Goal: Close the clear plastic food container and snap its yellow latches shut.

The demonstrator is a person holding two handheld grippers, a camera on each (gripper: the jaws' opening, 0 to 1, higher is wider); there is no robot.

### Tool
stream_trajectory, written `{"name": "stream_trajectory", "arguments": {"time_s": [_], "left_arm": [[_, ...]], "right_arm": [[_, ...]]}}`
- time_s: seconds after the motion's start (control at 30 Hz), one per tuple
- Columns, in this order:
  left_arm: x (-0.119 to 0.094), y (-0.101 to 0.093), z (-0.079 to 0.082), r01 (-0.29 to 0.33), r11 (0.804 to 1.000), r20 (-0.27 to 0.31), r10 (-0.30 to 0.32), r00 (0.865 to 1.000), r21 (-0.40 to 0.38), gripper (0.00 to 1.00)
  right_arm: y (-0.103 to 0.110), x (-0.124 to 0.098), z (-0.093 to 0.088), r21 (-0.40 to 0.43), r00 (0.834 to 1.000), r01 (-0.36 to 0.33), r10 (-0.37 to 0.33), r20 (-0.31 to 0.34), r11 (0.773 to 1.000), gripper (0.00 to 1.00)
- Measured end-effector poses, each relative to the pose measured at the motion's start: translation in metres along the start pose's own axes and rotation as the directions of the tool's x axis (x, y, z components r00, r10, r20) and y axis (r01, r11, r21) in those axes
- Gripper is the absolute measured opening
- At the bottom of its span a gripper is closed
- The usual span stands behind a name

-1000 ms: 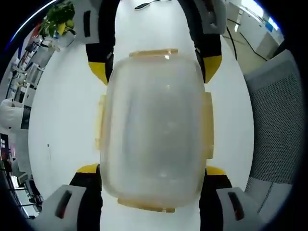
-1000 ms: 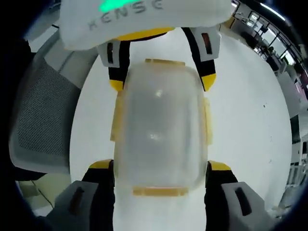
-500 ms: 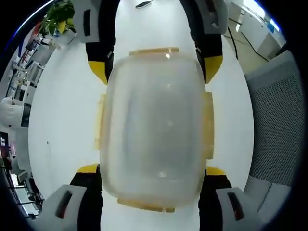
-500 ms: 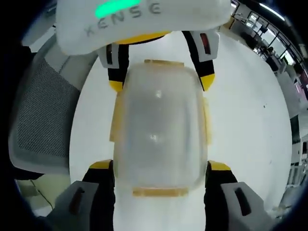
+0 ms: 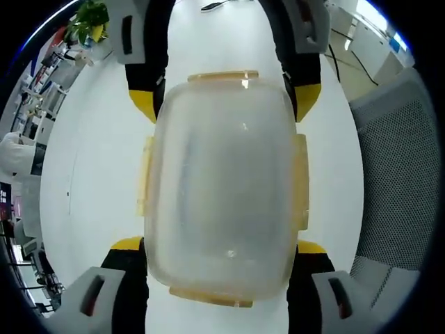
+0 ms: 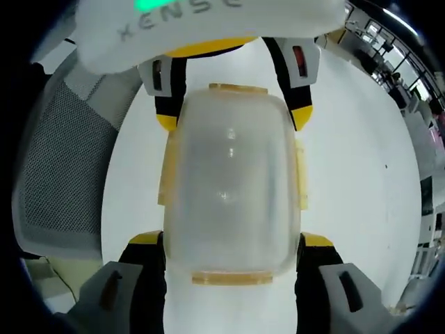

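Compared with one second ago, almost nothing is different: the container keeps the same place between the jaws in both views, and only the background has moved a little, which means the cameras shifted slightly.

There is one clear plastic container [image 5: 224, 188], with its lid on, lying on the white surface [image 5: 90, 174]. I count four yellow latches [image 5: 301, 182] on it, one on each side, and all four lie flat against the rim. There are two claws. The left claw [image 5: 222, 245] has its two yellow-tipped jaws on both sides of the near end of the container, and the jaws touch or nearly touch the walls. The right claw [image 6: 233, 240] stands in the same way at the opposite end. I cannot tell if the jaws really press the container or only stand beside it. Each claw also appears at the top of the other claw's view.

One grey mesh chair [image 5: 396, 181] stands beside the surface. One green plant [image 5: 90, 17] is far in the background.
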State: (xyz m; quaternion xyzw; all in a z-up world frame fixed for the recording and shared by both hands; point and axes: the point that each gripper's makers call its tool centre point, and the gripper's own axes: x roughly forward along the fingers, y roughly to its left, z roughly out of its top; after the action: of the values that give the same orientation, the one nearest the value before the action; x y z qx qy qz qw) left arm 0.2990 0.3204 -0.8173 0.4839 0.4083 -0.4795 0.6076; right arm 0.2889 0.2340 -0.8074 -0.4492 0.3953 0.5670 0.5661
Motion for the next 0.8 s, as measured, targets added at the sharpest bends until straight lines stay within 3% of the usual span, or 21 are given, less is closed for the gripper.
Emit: {"name": "stream_trajectory", "arguments": {"time_s": [0.2,0.33,0.8], "left_arm": [[-0.002,-0.001,-0.015,0.000,1.000,-0.002,0.000,1.000,-0.006,0.80],[-0.004,0.000,-0.021,0.002,1.000,0.002,-0.002,1.000,-0.001,0.80],[-0.009,0.003,-0.050,-0.002,1.000,0.015,0.002,1.000,-0.020,0.80]], "right_arm": [[0.001,0.005,0.015,-0.006,1.000,-0.003,0.003,0.002,1.000,0.74],[0.000,0.008,0.021,-0.006,0.999,0.002,-0.002,-0.046,1.000,0.74],[-0.004,0.016,0.047,-0.018,0.999,-0.001,0.000,-0.054,1.000,0.74]]}}
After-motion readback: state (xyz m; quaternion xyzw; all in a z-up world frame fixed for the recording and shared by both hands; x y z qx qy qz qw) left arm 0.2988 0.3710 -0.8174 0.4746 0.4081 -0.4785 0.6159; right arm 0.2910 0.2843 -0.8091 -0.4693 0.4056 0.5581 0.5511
